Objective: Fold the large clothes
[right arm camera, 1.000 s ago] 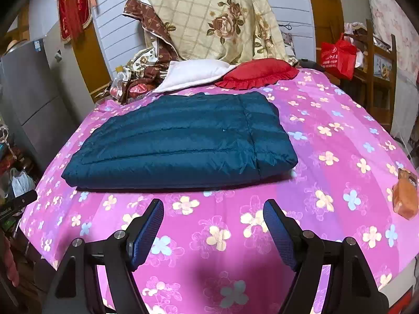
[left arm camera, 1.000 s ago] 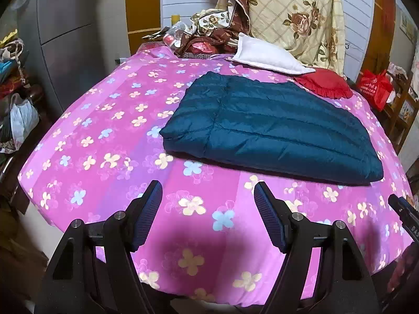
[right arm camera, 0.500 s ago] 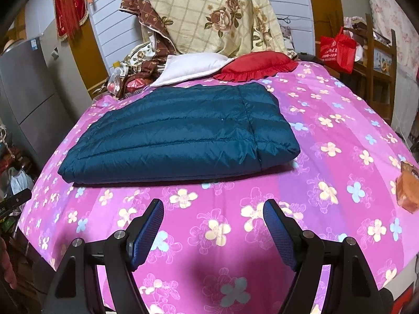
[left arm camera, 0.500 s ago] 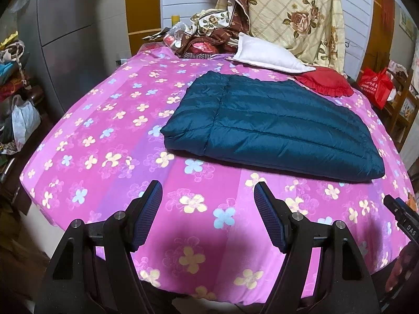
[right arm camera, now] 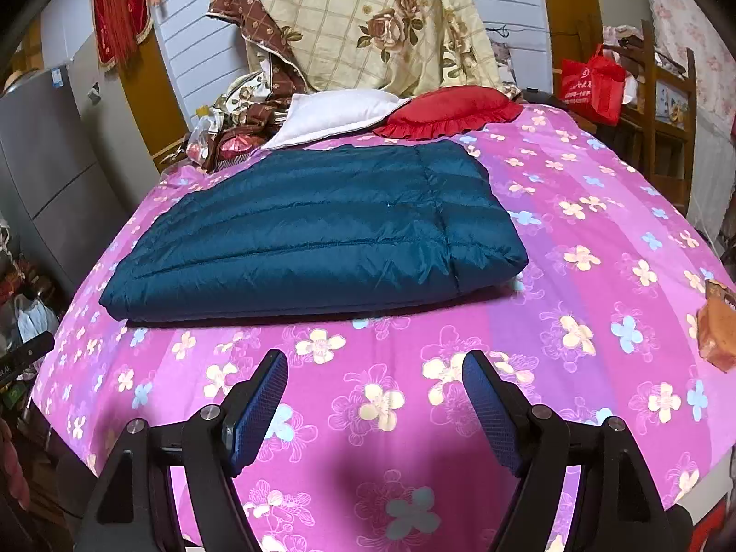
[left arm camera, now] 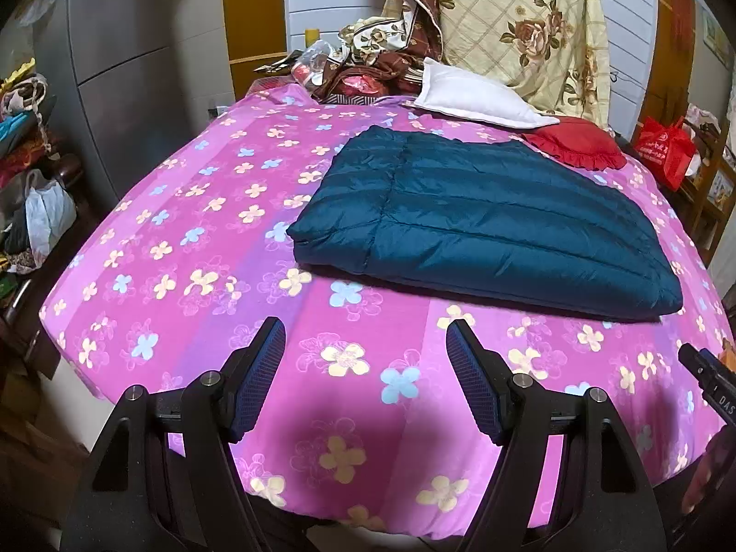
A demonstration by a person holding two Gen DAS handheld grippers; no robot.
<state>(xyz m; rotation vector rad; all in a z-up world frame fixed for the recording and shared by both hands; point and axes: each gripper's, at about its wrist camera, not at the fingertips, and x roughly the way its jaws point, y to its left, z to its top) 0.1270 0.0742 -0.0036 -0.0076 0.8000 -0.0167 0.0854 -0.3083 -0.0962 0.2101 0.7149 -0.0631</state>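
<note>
A dark teal quilted down garment (left arm camera: 487, 221) lies folded flat into a rectangle on the pink flowered bed (left arm camera: 193, 248). It also shows in the right wrist view (right arm camera: 317, 230). My left gripper (left arm camera: 365, 336) is open and empty, over the bed's front edge, short of the garment's near left corner. My right gripper (right arm camera: 375, 368) is open and empty, over the sheet (right arm camera: 598, 276) in front of the garment's near edge. The tip of the right gripper shows at the right edge of the left wrist view (left arm camera: 708, 377).
A white pillow (left arm camera: 478, 101), a red ruffled cushion (left arm camera: 579, 142) and a flowered quilt (left arm camera: 529, 27) lie at the bed's head. An orange packet (right arm camera: 717, 322) sits at the bed's right edge. A grey cabinet (left arm camera: 115, 69) stands left, a red bag (right arm camera: 593, 83) right.
Both grippers have moved slightly closer to the bed and the garment. The garment has not moved. Both jaws stay open.
</note>
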